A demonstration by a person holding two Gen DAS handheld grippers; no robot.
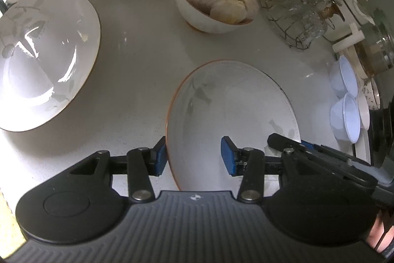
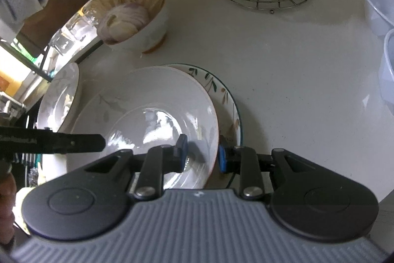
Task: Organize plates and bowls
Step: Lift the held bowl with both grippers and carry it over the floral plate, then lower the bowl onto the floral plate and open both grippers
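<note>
The left gripper (image 1: pixel 193 156) is level and low, its blue pads (image 1: pixel 161 156) set well apart, the jaws standing wide; the right gripper (image 2: pixel 201 156) also lies level, its two blue pads (image 2: pixel 222 159) closer together yet parted, with a gap between them; each tool's black finger shows in the other's view (at the frame edge); a bit of bare skin (image 1: pixel 380 236) shows at the left gripper's right side.
</note>
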